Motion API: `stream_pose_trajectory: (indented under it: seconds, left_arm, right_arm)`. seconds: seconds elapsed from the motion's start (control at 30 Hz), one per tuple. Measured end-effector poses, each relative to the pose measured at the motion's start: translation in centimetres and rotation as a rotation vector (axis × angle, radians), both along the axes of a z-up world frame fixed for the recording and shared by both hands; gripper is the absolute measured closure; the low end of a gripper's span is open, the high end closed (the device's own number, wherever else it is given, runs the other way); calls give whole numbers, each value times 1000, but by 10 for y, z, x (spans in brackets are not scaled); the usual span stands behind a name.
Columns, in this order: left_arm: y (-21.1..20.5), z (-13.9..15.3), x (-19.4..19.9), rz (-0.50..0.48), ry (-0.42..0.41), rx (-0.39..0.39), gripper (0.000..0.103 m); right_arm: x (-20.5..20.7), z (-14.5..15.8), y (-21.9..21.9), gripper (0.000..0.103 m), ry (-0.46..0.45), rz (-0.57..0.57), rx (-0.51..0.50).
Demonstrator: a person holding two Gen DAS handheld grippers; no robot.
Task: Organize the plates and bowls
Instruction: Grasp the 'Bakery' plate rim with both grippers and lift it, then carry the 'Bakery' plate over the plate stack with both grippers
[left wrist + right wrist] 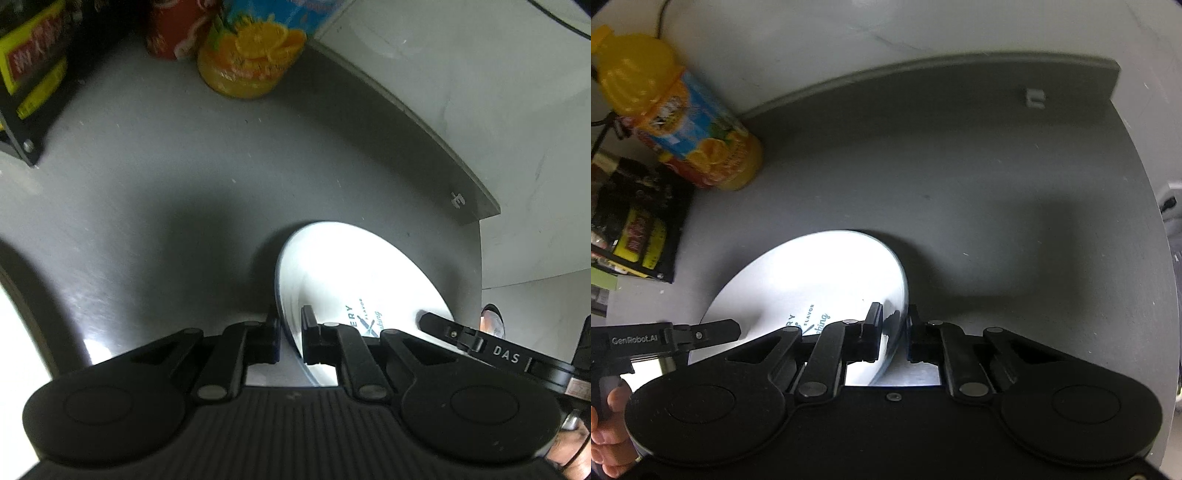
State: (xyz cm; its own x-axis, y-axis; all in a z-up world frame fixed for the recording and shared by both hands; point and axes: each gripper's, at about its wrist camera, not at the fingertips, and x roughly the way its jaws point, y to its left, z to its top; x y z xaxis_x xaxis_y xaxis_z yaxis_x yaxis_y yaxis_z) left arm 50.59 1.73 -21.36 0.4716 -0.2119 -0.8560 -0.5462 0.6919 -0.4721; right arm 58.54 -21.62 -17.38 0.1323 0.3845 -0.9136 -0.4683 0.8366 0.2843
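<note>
1. White plate [354, 280] with a thin blue rim and blue lettering, held tilted above the grey table [184, 206], is the landmark for everything below.
2. Left gripper [291, 332] sits at the plate's left edge; its jaws are nearly closed, one finger under the rim and one on the upper face, pinching the rim between them.
3. Right gripper [894, 328] sits at the plate's opposite, right edge, its jaws likewise narrowed onto the rim, one finger on the white face and one behind it.
4. In the left wrist view the right gripper's fingertip reaches onto the plate's right side; in the right wrist view the left gripper, marked "GenRobot.AI", shows at the plate's left side with a hand [609, 435] below it.
5. Beyond the plate, well apart from it, an orange juice bottle [679, 118] with a yellow cap stands by the table's raised back edge.
6. Left of the plate, a black and yellow packet [642, 232] lies on the table near the bottle.
7. A red container [173, 29] stands just beside the bottle, farther from the plate.
</note>
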Motion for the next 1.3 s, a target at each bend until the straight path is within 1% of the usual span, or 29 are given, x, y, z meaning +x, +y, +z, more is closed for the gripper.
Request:
stream_pose_trajectory:
  seconds: [0.3,0.63,1.0,1.3]
  left_arm:
    - [16,29,-23,-2,-32,29,94]
    - [44,57,-66,17,-61,61,94]
    - [86,67,-137,48,-65,66,94]
    - [113,63,-192,77,-68,57,94]
  right_arm:
    - [-21,26,14,92,-25,-9,60]
    - [-64,56,43,92,-43,8,134]
    - [-120,68,84,92,-44,15,178]
    - [-156,70,114,92,-45,46,181]
